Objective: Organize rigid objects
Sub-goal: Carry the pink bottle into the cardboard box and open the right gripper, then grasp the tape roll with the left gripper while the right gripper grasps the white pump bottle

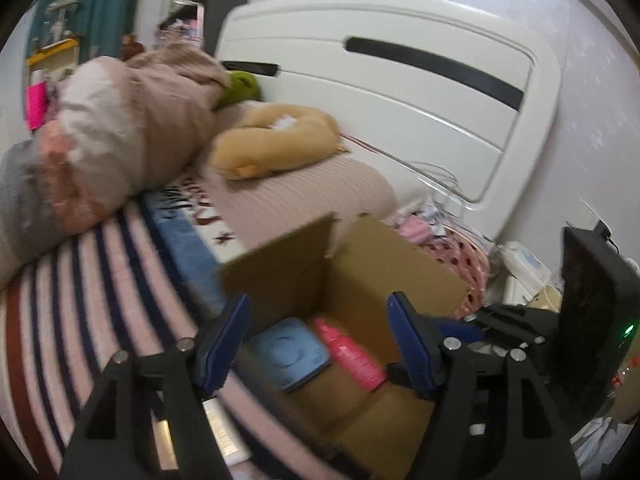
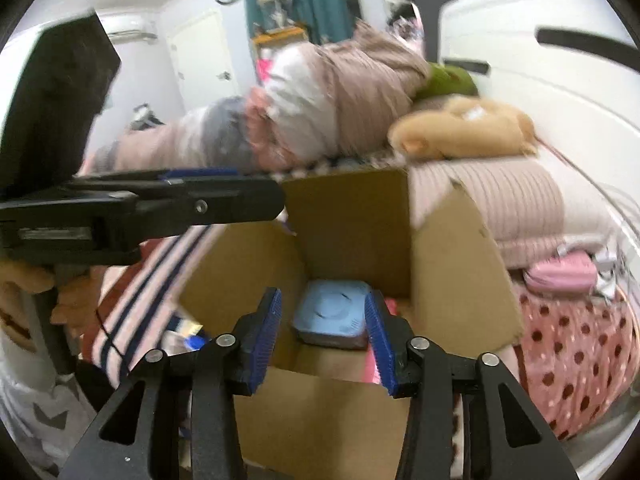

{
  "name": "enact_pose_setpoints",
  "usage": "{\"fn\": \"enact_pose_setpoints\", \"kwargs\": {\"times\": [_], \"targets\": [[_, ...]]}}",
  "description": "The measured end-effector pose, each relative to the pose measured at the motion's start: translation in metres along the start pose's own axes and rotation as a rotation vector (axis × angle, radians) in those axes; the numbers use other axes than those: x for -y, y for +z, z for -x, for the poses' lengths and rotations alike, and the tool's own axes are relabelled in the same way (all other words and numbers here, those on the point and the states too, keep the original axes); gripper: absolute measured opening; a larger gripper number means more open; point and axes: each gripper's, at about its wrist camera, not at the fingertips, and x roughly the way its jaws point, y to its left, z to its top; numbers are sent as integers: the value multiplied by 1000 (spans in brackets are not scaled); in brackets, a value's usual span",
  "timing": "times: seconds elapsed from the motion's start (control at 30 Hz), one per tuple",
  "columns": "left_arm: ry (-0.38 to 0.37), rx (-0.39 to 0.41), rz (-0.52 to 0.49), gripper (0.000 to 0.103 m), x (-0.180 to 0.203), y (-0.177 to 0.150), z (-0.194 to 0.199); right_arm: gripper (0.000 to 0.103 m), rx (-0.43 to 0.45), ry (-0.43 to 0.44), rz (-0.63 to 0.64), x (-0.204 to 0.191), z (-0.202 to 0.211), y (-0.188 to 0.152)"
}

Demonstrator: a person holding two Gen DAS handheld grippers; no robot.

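Cardboard box (image 2: 352, 220) on the bed (image 1: 80, 280) already holds a blue case (image 2: 334, 316) and pink bottle (image 1: 352, 354); both grippers' fingers (image 1: 224, 344) are spread and empty, more probably left.

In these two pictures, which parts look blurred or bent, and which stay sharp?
Left wrist view: the cardboard box and striped bedding smear with motion; the left claw stays fairly sharp; the headboard bows from the fisheye. Right wrist view: the blanket pile is smeared; the right claw is crisp.
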Motion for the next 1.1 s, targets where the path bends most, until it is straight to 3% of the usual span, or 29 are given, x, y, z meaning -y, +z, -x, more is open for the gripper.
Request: {"fn": "enact_pose_setpoints", "kwargs": {"times": [0.1, 0.27, 0.4, 0.57, 0.73, 0.9, 1.03, 1.1], "targets": [[88, 24, 36, 70, -28, -12, 30, 59, 53, 54, 45, -29, 12, 6], [228, 27, 89, 72, -78, -53, 72, 59, 89, 151, 115, -78, 16, 9], [272, 13, 162, 72, -109, -98, 86, 59, 72, 231, 176, -121, 6, -4], [245, -36, 293, 72, -138, -164, 75, 59, -16, 256, 166, -150, -23, -45], [176, -97, 404, 72, -153, -207, 43, 59, -82, 210, 90, -143, -53, -85], [130, -143, 441, 72, -148, -221, 16, 59, -132, 66, -1, -132, -89, -119], [63, -146, 453, 69, -142, -219, 6, 59, -123, 16, -46, -128, -104, -132], [67, -156, 461, 64, -142, -219, 2, 59, -109, 0, -54, -130, -109, -136]]}}
